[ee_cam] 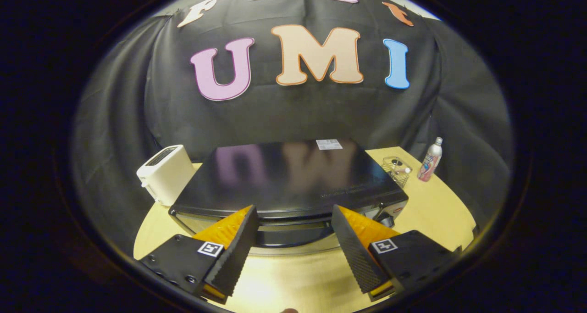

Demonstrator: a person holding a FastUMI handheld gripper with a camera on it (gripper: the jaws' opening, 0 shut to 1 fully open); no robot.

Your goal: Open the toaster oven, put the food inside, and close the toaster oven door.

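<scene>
Gripper [293, 221] spread wide, nothing pinched, fingertips level with the front top edge of the toaster oven [289, 180], door apparently closed, on the worktop [440, 212]; left of the oven a white toaster [165, 173], right of it a clear container [398, 168] and a bottle [430, 160].

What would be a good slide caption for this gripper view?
Open gripper poised above the shut toaster oven on a wooden table, white toaster at its left.
</scene>
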